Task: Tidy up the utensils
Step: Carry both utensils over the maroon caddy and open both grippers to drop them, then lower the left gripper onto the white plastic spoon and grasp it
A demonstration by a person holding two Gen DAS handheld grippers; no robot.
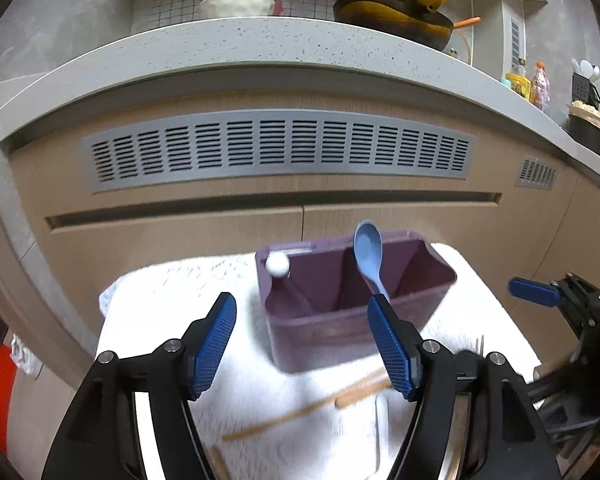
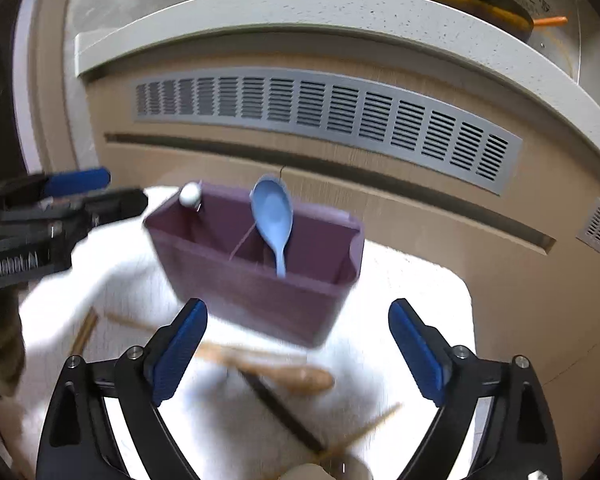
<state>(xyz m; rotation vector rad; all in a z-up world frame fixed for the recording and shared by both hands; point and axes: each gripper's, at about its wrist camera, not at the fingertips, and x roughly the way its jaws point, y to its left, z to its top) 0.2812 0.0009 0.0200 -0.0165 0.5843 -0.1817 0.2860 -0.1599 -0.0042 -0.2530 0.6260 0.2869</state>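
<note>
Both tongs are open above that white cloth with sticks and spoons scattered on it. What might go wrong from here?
Two risks. The chopsticks and wooden spoon lie crossed on the white cloth, so the right tongs might pinch several at once or push them around. The purple holder with the blue spoon stands right ahead of the left tongs; a bump might tip it.

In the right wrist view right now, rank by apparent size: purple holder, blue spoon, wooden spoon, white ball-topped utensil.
1. purple holder
2. blue spoon and wooden spoon: similar extent; the wooden one is blurred and nearer the camera, so unranked
3. white ball-topped utensil, only its ball end showing
</note>
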